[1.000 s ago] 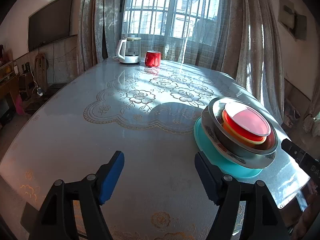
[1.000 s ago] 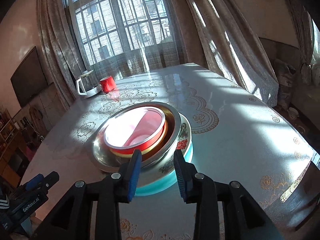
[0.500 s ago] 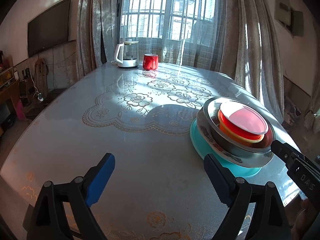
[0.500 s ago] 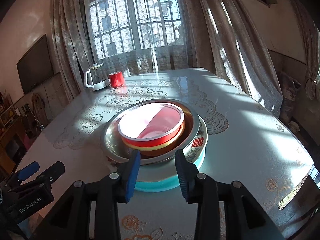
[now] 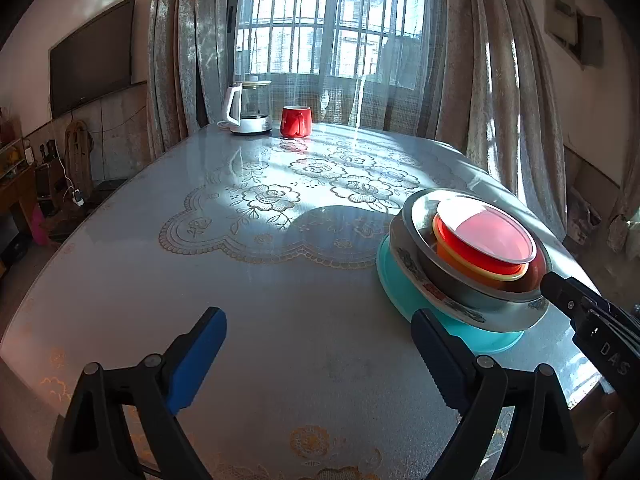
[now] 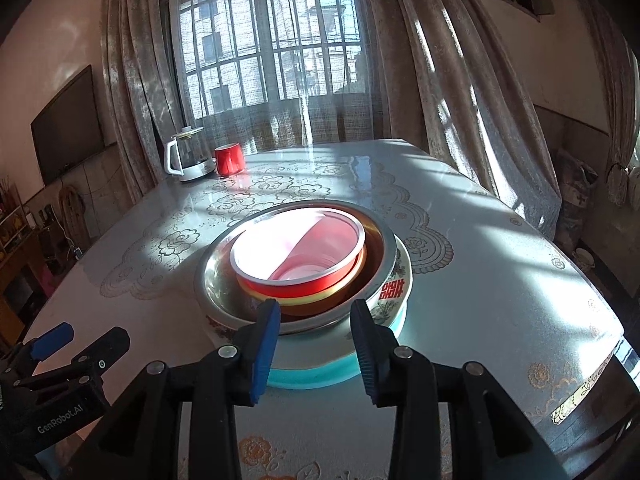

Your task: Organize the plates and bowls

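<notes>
A stack stands on the table: a teal plate [image 5: 404,292] at the bottom, a patterned white plate [image 6: 394,290], a steel bowl [image 6: 216,276], an orange bowl [image 5: 452,254] and a red bowl [image 6: 304,248] on top. The stack also shows in the left wrist view [image 5: 480,240] at the right. My left gripper [image 5: 316,348] is open and empty, left of the stack. My right gripper [image 6: 314,334] is open and empty, just in front of the stack's near rim, apart from it.
A glass kettle [image 5: 248,110] and a red mug [image 5: 295,121] stand at the table's far edge by the curtained window. The table's right edge [image 6: 588,400] is close to the stack. A television [image 5: 90,68] hangs on the left wall.
Both grippers have drawn back and risen a little from the table. The left gripper's jaws have spread wider. The stack has not moved.
</notes>
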The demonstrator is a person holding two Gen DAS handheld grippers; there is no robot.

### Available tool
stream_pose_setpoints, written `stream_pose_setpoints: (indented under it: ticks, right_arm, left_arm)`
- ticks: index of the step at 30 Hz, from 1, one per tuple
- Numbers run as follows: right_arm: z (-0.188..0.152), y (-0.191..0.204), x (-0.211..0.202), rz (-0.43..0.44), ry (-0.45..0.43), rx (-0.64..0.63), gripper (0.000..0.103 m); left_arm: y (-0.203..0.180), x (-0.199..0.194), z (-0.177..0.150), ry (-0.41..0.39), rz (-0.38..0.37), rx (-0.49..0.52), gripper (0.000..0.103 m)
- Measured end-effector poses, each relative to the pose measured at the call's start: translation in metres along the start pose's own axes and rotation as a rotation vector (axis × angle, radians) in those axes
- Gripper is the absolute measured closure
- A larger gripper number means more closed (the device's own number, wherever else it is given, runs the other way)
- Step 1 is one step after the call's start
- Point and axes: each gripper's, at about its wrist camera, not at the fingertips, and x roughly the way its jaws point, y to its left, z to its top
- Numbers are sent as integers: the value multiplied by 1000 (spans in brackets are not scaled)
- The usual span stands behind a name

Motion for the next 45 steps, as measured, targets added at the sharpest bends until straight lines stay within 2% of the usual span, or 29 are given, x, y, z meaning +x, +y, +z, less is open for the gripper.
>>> stream_pose_setpoints:
  ticks: [45]
  right_arm:
    - [-1,-2,6,12,20,7,66]
  left_arm:
    - [-4,1,1,16,-9,14,7]
